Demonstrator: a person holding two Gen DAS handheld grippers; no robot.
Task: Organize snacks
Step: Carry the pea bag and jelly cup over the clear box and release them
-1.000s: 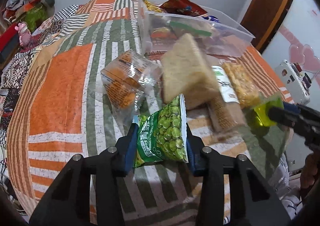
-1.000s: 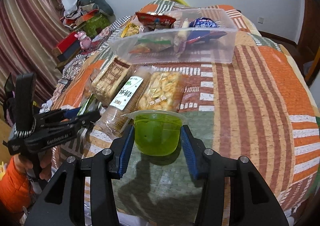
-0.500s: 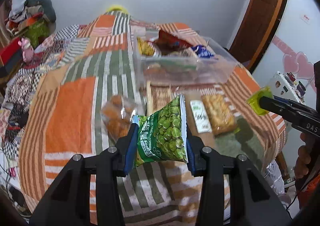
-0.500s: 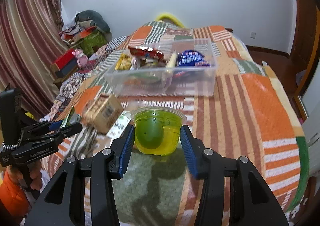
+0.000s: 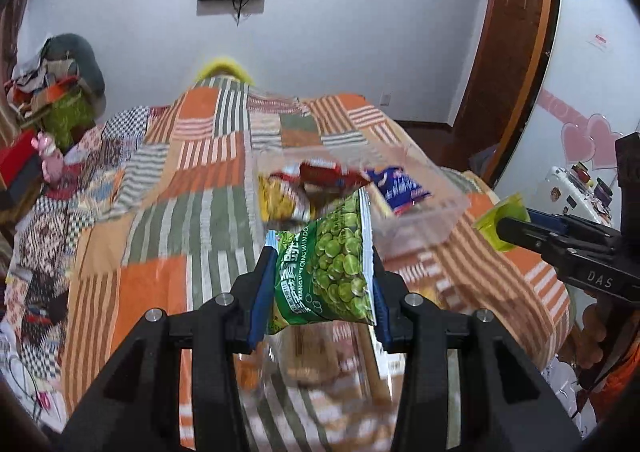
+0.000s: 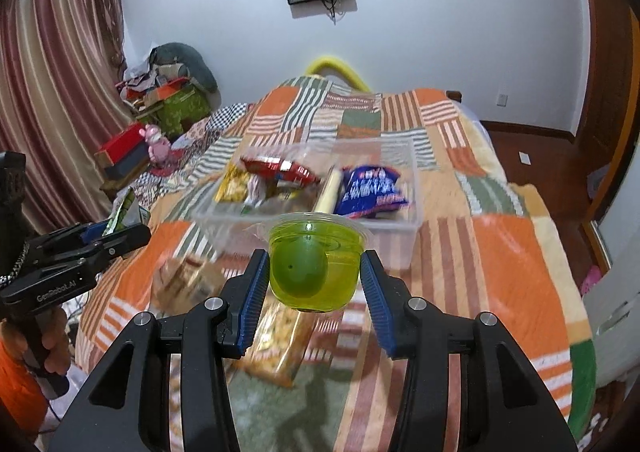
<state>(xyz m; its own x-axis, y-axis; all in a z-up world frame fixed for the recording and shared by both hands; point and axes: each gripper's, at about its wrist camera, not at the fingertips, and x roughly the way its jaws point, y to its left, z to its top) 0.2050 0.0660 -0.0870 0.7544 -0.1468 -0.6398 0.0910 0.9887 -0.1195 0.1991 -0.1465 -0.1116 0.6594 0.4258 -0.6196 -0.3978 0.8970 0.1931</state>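
Observation:
My left gripper (image 5: 320, 284) is shut on a green pea snack bag (image 5: 328, 264) and holds it in the air above the bed. My right gripper (image 6: 314, 272) is shut on a clear cup of green jelly (image 6: 316, 264), also lifted; the cup shows at the right in the left wrist view (image 5: 498, 218). A clear plastic bin (image 6: 412, 188) holding several snack packs lies ahead of both grippers on the patchwork quilt; it also shows in the left wrist view (image 5: 424, 228). The left gripper and its bag appear at the left in the right wrist view (image 6: 120, 228).
Loose snack packs lie on the quilt below the grippers, among them a cracker pack (image 6: 280, 344) and a brown pack (image 6: 188, 280). Piled clothes and boxes (image 6: 168, 92) stand at the left. A white appliance (image 5: 576, 192) sits at the right.
Both grippers have risen higher above the bed with their loads and moved toward the bin. The loose packs now lie blurred beneath them.

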